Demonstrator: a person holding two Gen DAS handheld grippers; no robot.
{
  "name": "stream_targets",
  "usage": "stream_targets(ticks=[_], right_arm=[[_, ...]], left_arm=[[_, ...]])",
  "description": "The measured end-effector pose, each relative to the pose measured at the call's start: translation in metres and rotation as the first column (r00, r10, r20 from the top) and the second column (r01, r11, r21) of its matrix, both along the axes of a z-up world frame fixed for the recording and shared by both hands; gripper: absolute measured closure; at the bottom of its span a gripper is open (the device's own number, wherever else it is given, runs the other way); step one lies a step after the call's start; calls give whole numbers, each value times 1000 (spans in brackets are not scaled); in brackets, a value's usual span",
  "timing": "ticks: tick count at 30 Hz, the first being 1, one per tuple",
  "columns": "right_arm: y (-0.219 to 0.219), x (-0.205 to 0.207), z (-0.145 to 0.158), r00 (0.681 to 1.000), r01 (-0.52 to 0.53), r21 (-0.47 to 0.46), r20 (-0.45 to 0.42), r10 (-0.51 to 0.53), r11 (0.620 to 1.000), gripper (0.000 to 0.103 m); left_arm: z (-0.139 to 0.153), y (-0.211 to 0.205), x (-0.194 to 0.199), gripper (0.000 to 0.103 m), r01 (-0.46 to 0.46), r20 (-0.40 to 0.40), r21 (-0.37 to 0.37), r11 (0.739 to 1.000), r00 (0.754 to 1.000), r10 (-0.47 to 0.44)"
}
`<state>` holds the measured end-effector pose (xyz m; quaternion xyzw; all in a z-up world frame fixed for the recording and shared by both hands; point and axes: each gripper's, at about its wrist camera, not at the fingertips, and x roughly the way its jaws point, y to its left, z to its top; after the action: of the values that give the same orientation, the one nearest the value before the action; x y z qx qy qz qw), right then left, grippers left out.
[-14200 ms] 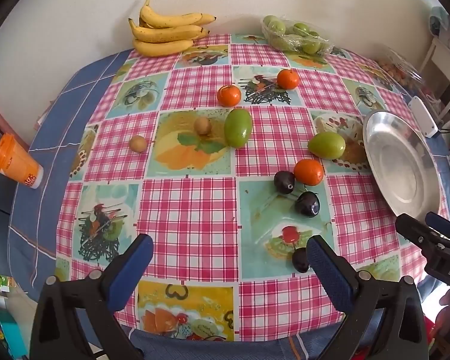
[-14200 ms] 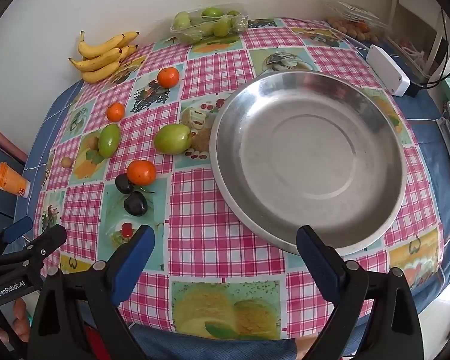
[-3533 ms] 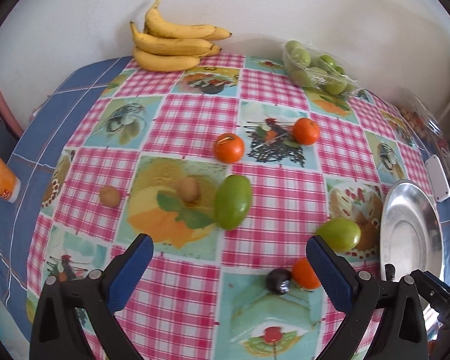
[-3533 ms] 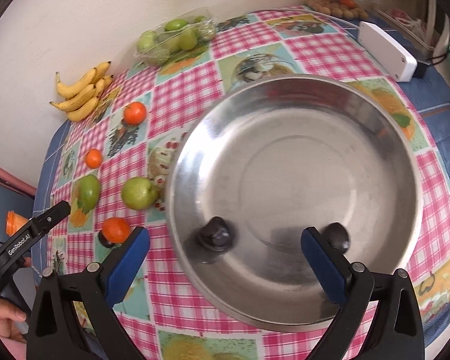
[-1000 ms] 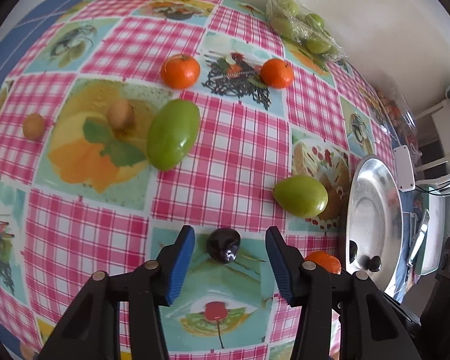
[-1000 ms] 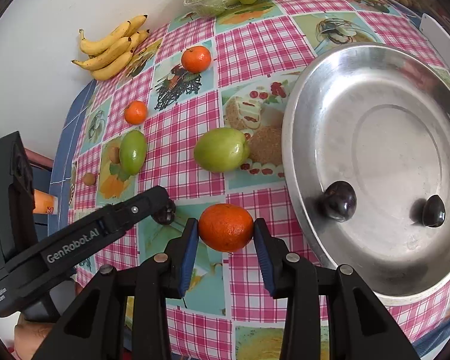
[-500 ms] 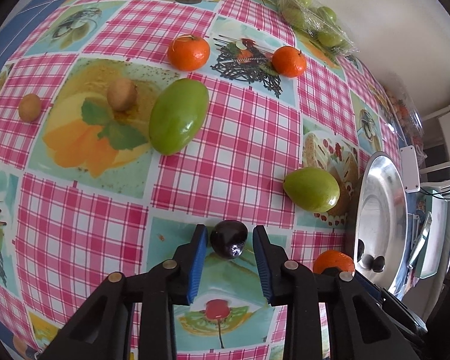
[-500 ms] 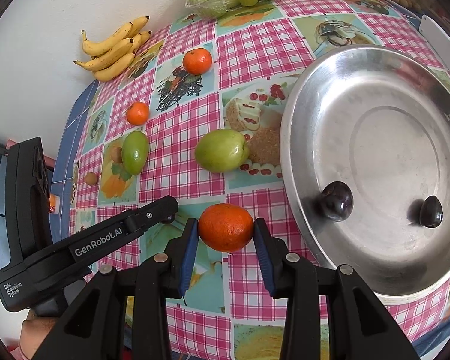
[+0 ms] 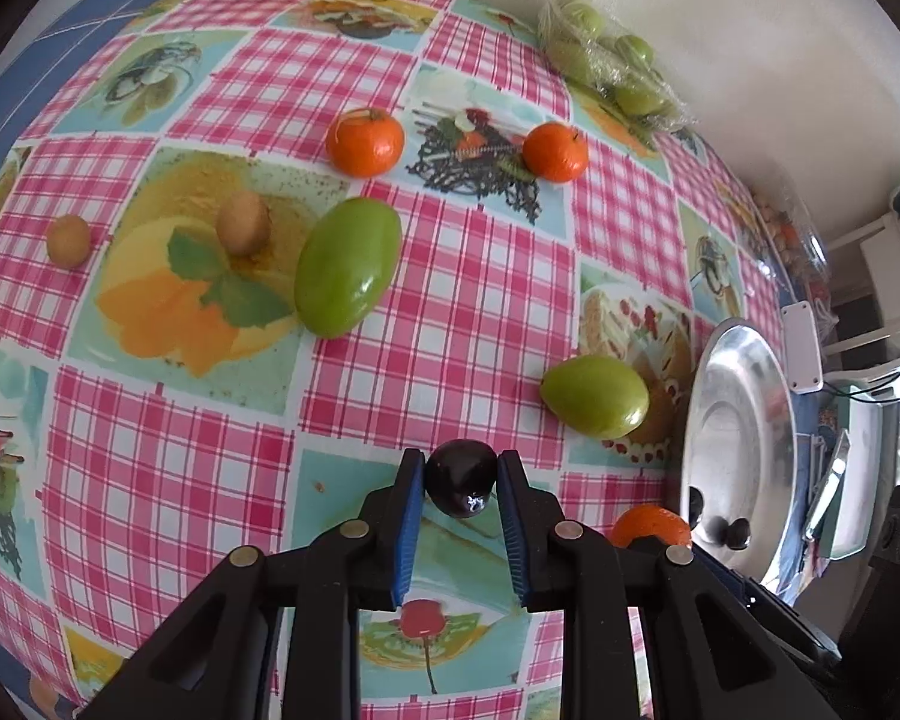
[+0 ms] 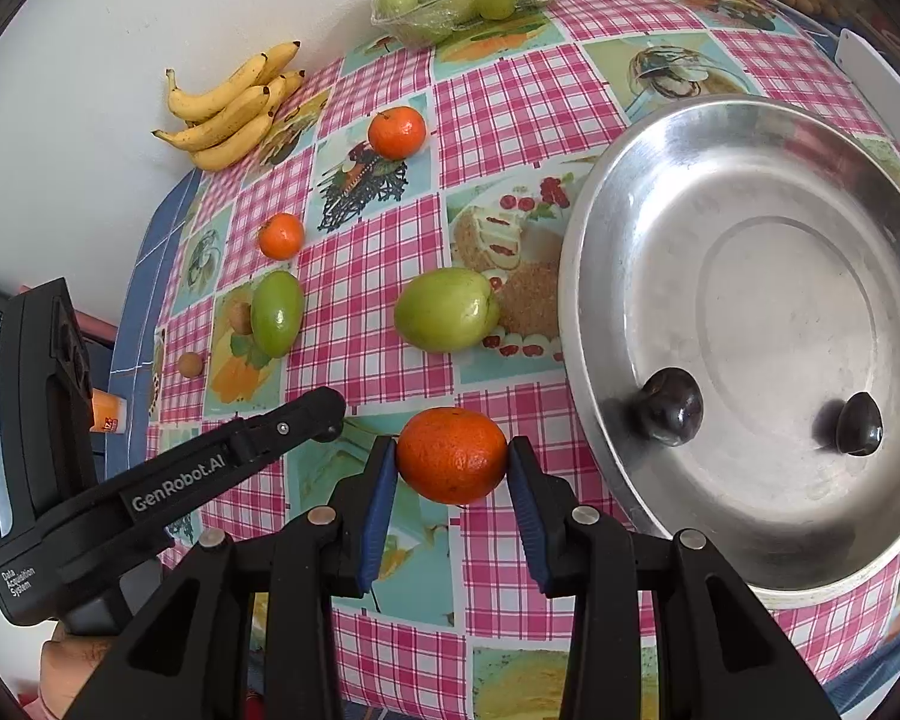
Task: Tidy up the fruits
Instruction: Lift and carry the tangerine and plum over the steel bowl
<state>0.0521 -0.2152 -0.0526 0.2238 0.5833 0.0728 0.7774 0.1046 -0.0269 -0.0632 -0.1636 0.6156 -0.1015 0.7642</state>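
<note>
My left gripper (image 9: 461, 477) clamps the plum (image 9: 461, 478), my right gripper (image 10: 452, 456) the orange (image 10: 452, 455); the pan (image 10: 576, 276) lies just right.

The left hand-held gripper (image 9: 461, 480) was clamped on a dark plum (image 9: 461, 476), its blue pads pressing both sides of the fruit just above the checked table (image 9: 462, 312). A green mango (image 9: 596, 396) lay near the steel plate (image 9: 744, 360), which held two dark plums. An orange (image 9: 651, 525) showed just beside the plate's near rim.
</note>
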Motion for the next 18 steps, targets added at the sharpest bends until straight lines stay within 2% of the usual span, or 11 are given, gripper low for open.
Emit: stream_targets(ticks=[7,18], right_arm=[[-8,-3,15,999,19,2,43,-19,1000,64],[-35,-7,22,995,77,-29,61,-75,997,64]], left_arm=[[28,-1,-3,77,5,85,-29,1000,996,-2],[31,-9,-4,77,-1,89,-44,999,996,5]])
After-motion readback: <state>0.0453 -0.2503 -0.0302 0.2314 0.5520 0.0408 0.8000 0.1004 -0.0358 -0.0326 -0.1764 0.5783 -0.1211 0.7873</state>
